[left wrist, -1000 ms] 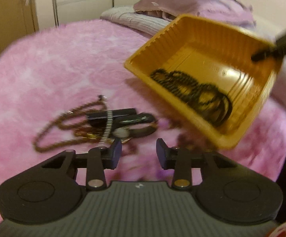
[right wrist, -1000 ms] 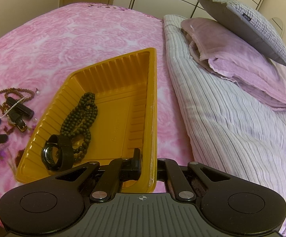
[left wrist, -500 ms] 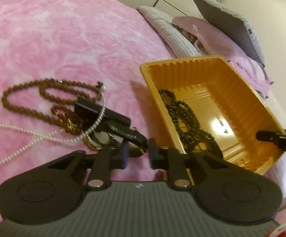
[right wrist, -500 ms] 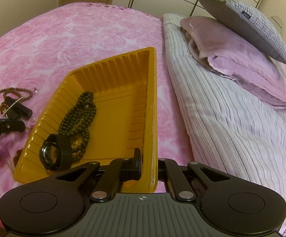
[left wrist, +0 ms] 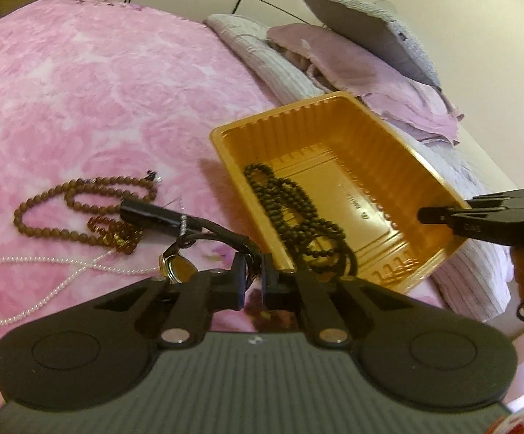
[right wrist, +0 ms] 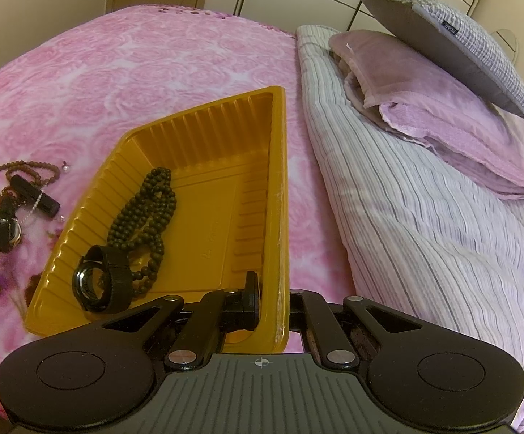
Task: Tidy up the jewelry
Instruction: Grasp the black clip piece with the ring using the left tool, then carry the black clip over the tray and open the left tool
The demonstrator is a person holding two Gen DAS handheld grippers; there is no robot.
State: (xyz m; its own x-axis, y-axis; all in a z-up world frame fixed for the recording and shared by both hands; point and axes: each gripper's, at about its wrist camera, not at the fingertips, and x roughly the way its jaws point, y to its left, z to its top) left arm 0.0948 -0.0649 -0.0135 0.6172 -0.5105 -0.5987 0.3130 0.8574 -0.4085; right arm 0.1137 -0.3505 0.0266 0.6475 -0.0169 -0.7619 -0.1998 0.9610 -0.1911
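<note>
My left gripper (left wrist: 252,275) has its jaws closing on the black strap of a gold-faced watch (left wrist: 177,267), pinched between the pads just above the pink blanket. The strap's other end (left wrist: 153,213) trails back onto the jewelry pile. In the right wrist view that gripper (right wrist: 3,233) shows at the left edge with the watch (right wrist: 14,233). My right gripper (right wrist: 272,300) is shut on the near rim of the yellow tray (right wrist: 280,181). The tray (left wrist: 334,133) holds a dark bead necklace (right wrist: 142,217) and a black watch (right wrist: 99,282).
On the blanket lie a brown bead necklace (left wrist: 63,195), an amber bracelet (left wrist: 113,235) and a pearl strand (left wrist: 26,289). A striped quilt (right wrist: 424,235), a folded lilac towel (right wrist: 424,90) and a grey cushion (right wrist: 442,36) lie right of the tray.
My left gripper has closed on the watch strap, rolled and risen a little, lifting the watch off the pile. The right gripper and tray have not moved.
</note>
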